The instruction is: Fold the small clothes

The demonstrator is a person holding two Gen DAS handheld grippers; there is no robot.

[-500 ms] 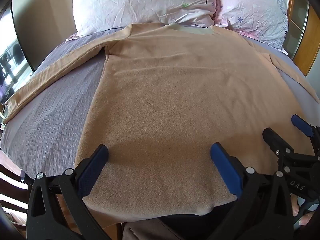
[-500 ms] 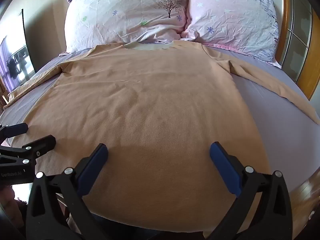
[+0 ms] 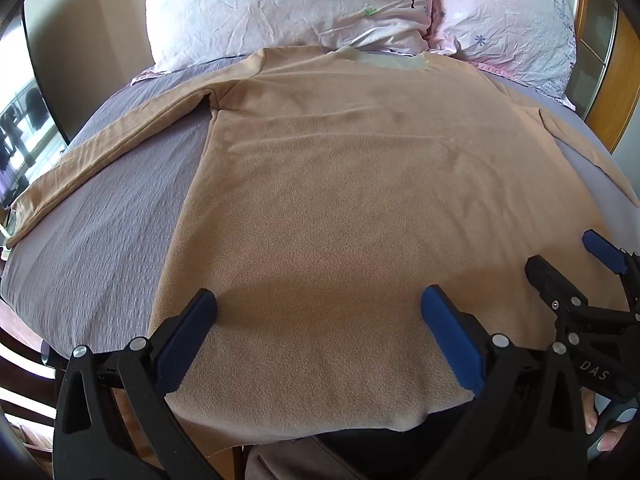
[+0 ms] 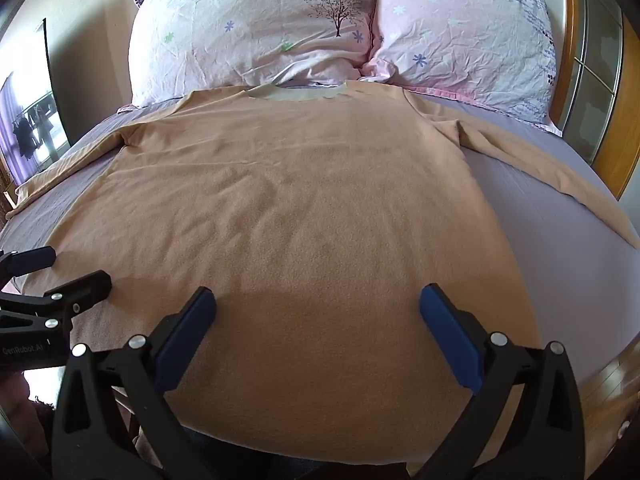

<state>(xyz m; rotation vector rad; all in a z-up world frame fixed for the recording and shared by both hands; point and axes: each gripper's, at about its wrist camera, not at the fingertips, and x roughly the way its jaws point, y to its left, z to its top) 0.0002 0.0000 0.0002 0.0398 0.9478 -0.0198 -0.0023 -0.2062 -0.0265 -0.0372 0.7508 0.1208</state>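
A tan long-sleeved fleece top [image 3: 360,200] lies flat on the grey bed sheet [image 3: 100,240], collar toward the pillows, both sleeves spread outward; it also shows in the right wrist view [image 4: 304,208]. My left gripper [image 3: 320,320] is open and empty, hovering over the hem near the bed's front edge. My right gripper [image 4: 318,320] is open and empty over the hem further right. The right gripper shows at the right of the left wrist view [image 3: 568,264]. The left gripper shows at the left of the right wrist view [image 4: 68,272].
Two pale floral pillows [image 4: 256,28] [image 4: 464,36] stand at the head of the bed. A wooden frame with glass panels [image 4: 592,80] is on the right. A wall and window [image 3: 24,132] are on the left. The bed's front edge drops off under the hem.
Both grippers have stayed open over the hem. The views have barely shifted; the top has not moved.
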